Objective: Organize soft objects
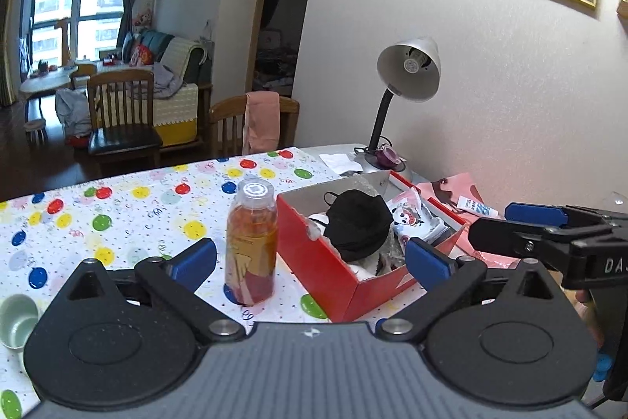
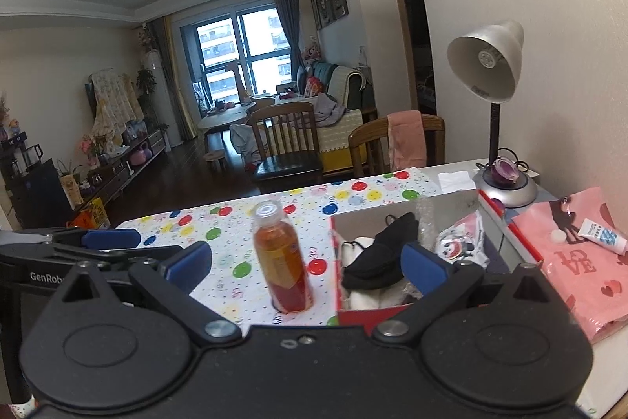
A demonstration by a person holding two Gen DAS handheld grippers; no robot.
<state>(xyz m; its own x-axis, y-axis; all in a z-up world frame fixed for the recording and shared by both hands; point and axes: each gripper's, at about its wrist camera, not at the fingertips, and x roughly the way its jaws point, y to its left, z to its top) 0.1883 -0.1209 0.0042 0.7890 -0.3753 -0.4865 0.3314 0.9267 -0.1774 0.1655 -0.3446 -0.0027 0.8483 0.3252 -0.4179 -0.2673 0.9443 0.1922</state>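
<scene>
Mask (image 1: 358,222), black, folded, lies on top of soft items inside red box (image 1: 314,258), at 1 o'clock from left gripper (image 1: 310,258); long axis runs roughly 10-to-4 in right wrist view, ear loop toward far end. Panda pouch (image 1: 412,218) at its 3 o'clock, same box. Bottle (image 1: 251,242) upright, just beside box at 9 o'clock. Left gripper spread, empty. Right gripper (image 2: 306,262) spread, empty, above near box edge.

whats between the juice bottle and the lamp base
The open red box holding the black mask sits between juice bottle and lamp base, clearest in the right wrist view.
</scene>
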